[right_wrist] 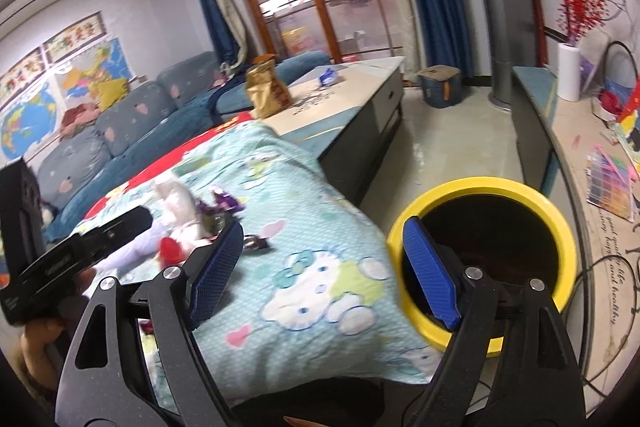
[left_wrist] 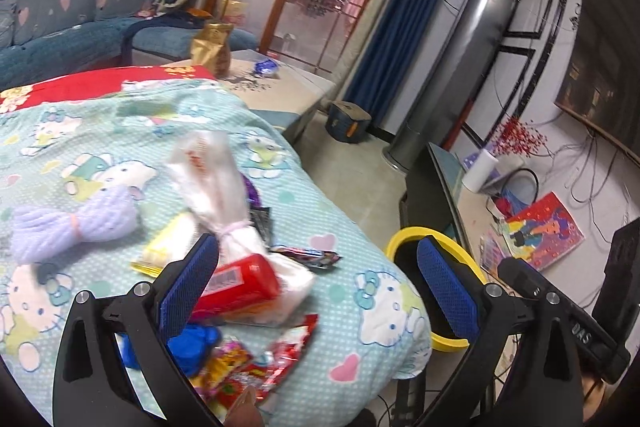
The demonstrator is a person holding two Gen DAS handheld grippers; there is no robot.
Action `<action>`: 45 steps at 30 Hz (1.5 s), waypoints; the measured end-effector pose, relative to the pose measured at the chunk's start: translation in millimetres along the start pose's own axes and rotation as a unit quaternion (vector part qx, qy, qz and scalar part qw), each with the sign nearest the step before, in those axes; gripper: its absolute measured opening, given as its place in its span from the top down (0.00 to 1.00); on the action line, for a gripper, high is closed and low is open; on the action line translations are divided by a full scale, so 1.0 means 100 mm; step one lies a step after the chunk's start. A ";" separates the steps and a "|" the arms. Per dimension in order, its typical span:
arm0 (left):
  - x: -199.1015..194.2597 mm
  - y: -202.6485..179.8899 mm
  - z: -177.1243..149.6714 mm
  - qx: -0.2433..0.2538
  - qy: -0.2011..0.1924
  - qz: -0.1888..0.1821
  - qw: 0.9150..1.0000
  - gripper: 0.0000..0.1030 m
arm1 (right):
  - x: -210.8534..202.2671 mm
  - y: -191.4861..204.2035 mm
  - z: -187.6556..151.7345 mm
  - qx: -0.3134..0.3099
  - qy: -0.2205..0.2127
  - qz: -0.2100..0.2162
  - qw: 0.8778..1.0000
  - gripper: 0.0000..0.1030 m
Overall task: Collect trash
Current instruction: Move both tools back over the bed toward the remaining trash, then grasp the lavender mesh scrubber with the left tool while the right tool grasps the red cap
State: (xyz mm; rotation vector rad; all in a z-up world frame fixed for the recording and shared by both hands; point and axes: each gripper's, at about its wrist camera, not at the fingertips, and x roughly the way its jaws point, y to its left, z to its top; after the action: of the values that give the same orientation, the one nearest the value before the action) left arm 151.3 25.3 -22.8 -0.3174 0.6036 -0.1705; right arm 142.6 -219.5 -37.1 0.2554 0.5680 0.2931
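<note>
On the left, a soft quilted cover (left_wrist: 280, 187) printed with cartoon cats carries the trash: a knotted lilac cloth bundle (left_wrist: 72, 227), a flat yellow packet (left_wrist: 168, 247), a crinkly clear plastic bag (left_wrist: 216, 179) tied at its neck, a glossy red box (left_wrist: 240, 283) and shiny red snack wrappers (left_wrist: 260, 363) nearest the camera. The left gripper (left_wrist: 316, 279) has its blue textured pads spread wide with nothing clamped, the red box lying beyond its left pad. Further right, the right gripper (right_wrist: 324, 271) stands wide apart and empty too, its jaws opening, one pad over the cover and the other before the round yellow-rimmed bin (right_wrist: 560, 227) with its dark inside, standing on the floor just beside the cover's right edge.
</note>
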 end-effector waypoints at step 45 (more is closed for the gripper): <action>-0.35 2.13 -0.09 -0.152 -0.030 0.171 0.973 0.06 | 1.20 1.48 -0.20 -0.163 0.162 0.178 0.957 0.46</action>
State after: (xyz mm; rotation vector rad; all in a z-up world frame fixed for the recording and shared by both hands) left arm 131.9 231.6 -84.3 -0.5061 0.6163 0.2662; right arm 197.9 -38.7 -64.9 -0.0146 0.7863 0.7811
